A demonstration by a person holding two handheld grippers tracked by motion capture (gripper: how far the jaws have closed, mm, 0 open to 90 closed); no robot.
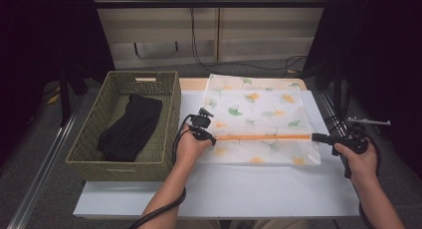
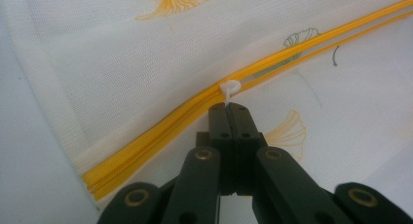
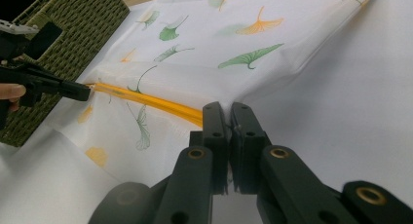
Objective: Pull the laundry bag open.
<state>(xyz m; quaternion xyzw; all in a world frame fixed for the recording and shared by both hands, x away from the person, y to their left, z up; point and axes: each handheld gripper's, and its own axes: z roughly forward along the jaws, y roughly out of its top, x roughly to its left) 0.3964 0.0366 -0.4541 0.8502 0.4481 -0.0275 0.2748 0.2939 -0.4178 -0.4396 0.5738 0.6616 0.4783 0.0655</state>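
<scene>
Mesh laundry bag (image 1: 259, 120) lies on the desk's far right half, beside the basket (image 1: 94, 144). My left gripper (image 2: 228, 105) pinches the white zipper pull (image 2: 229, 89); my right gripper (image 3: 224, 112) clamps the zipper's (image 1: 263, 137) other end. If I tug crookedly, I judge the tiny pull slips free or the mesh snags.

- Left gripper (image 2: 228, 106): jaw tips cover the lower end of the white zipper pull (image 2: 230, 89); what the pads clamp beyond it cannot be told.
- Right gripper (image 3: 225, 107): the orange zipper (image 3: 151, 103) ends behind its jaws, its end hidden.
- Mesh bag (image 2: 122, 53): cut by the frame edges in the left gripper view.
- Black cloth (image 1: 130, 127) in the basket (image 1: 94, 120): folds too dark to read.
</scene>
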